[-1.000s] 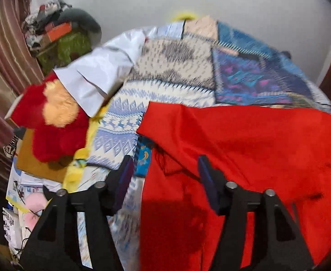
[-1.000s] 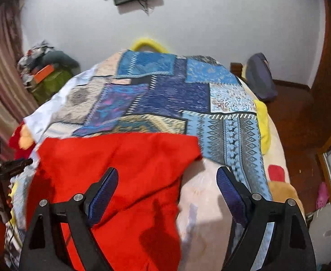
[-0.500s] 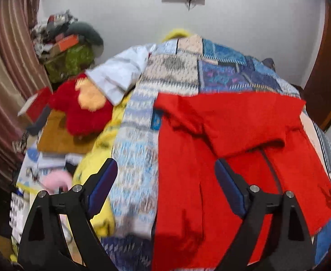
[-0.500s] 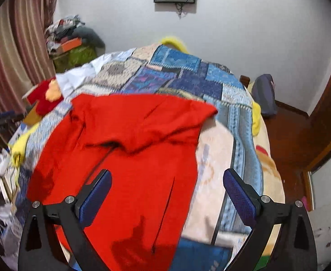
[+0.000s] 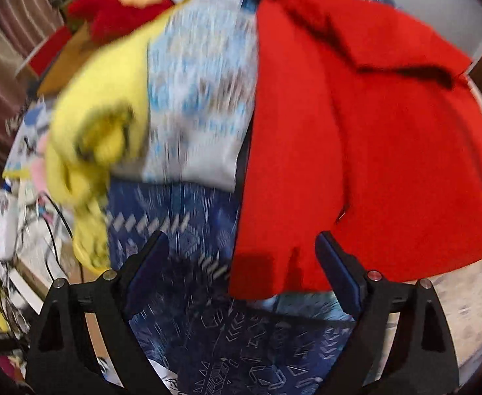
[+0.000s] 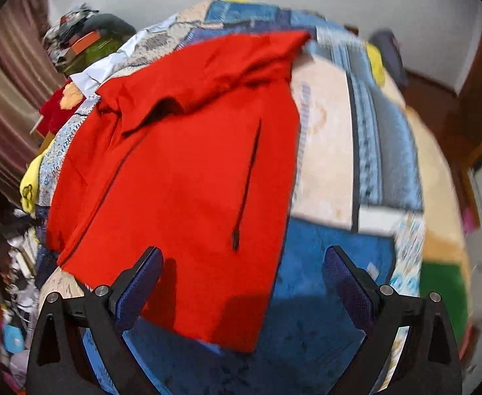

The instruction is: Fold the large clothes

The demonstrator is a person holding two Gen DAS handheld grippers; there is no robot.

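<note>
A large red garment [image 5: 356, 151] lies spread on the patchwork bedspread [image 5: 201, 92], its far part folded back toward me. It also shows in the right wrist view [image 6: 188, 181], with a dark slit down its middle. My left gripper [image 5: 241, 263] is open and empty, hovering over the garment's near left corner. My right gripper [image 6: 242, 276] is open and empty, above the garment's near right corner. Neither touches the cloth.
A yellow cloth [image 5: 99, 112] hangs off the bed's left side, with a red plush toy [image 5: 116, 10] and clutter beyond. A pile of things [image 6: 86, 39] sits by the curtain [image 6: 7, 92]. Wooden floor [image 6: 438, 105] lies right of the bed.
Both grippers have pulled back toward the near edge of the bed and dropped lower, so the garment's near hem now sits between their fingers. The left gripper opened wider than a second ago.
</note>
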